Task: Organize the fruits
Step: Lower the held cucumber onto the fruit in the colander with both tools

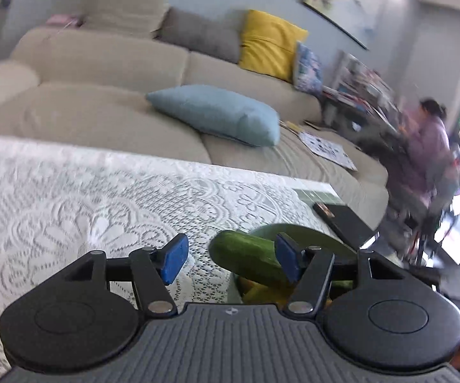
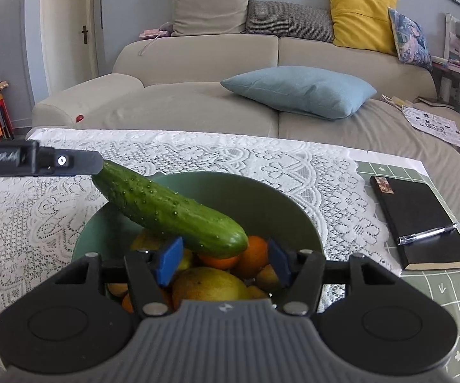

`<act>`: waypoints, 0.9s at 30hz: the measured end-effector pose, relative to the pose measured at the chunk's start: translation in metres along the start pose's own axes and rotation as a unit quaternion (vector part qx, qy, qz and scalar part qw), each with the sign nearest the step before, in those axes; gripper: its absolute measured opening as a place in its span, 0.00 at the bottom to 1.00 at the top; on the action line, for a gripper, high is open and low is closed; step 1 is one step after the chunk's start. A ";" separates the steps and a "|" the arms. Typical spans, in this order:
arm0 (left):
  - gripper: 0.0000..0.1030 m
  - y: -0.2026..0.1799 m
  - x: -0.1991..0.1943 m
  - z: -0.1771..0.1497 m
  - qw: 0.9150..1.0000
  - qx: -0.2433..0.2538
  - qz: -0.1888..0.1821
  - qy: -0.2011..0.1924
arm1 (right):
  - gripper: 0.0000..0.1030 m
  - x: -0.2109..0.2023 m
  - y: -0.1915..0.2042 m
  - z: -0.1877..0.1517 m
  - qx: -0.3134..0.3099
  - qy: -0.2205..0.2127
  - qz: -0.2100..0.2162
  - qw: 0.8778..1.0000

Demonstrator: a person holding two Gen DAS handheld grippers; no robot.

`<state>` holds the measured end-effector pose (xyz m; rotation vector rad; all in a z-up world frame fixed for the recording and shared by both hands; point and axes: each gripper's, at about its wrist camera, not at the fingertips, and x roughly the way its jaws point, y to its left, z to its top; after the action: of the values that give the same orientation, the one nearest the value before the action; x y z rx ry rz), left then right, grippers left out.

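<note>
Cucumber (image 2: 169,210) lies slanted across the green bowl (image 2: 281,204), its high end over the rim at ten o'clock and its low end resting on an orange (image 2: 255,250) among the heaped fruit, a large yellow-green fruit (image 2: 207,284) in front. The left gripper (image 1: 228,258) stands parted; in its own view the cucumber's blunt end sits just inside the right pad, not clamped between the two. From the right wrist view its black finger (image 2: 70,161) reaches that high end from nine o'clock, though contact is unclear. The right gripper (image 2: 223,260) hovers over the fruit at six o'clock, jaws half-wide and empty.

To do this step well, I judge the left gripper should centre the cucumber between both pads before closing, gripping behind the rounded tip so it cannot squirt out. Lift along the cucumber's slope, keeping clear of the oranges and the notebook (image 2: 418,220) at three o'clock.
</note>
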<state>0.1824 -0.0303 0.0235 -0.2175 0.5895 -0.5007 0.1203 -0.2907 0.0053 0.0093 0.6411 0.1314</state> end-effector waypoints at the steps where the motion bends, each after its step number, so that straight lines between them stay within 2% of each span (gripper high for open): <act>1: 0.71 0.003 0.002 0.001 1.000 -0.010 -0.003 0.002 | 0.54 0.000 0.000 0.000 0.003 0.003 0.000 1.000; 5: 0.70 0.008 0.011 0.002 0.999 -0.025 -0.020 0.009 | 0.51 -0.004 0.004 0.000 0.012 0.006 0.013 1.000; 7: 0.59 0.008 0.016 0.001 0.999 -0.029 -0.035 0.022 | 0.49 -0.004 0.007 0.001 0.009 0.008 0.016 1.000; 9: 0.59 0.003 0.016 -0.001 0.999 -0.025 -0.034 0.024 | 0.44 -0.001 0.009 0.000 0.006 0.012 0.010 1.000; 12: 0.59 -0.003 0.014 -0.001 0.999 -0.015 -0.026 0.025 | 0.44 0.001 0.005 0.001 0.018 0.014 0.010 1.000; 14: 0.59 -0.004 0.011 -0.001 0.999 -0.017 -0.034 0.024 | 0.44 0.000 0.002 0.003 0.022 0.009 0.000 1.000; 16: 0.59 -0.007 0.009 0.000 0.998 -0.018 -0.047 0.024 | 0.37 0.000 -0.001 0.005 0.027 0.004 -0.011 1.000; 20: 0.58 -0.017 0.011 -0.001 0.998 -0.008 -0.062 0.029 | 0.36 0.007 -0.008 0.008 0.038 0.007 -0.030 0.999; 27: 0.58 -0.025 0.017 -0.008 0.998 0.010 -0.050 0.049 | 0.36 0.018 -0.017 0.005 0.068 0.028 -0.012 0.997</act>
<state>0.1807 -0.0611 0.0175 -0.2057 0.6707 -0.6164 0.1400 -0.3049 -0.0021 0.1286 0.7042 0.0644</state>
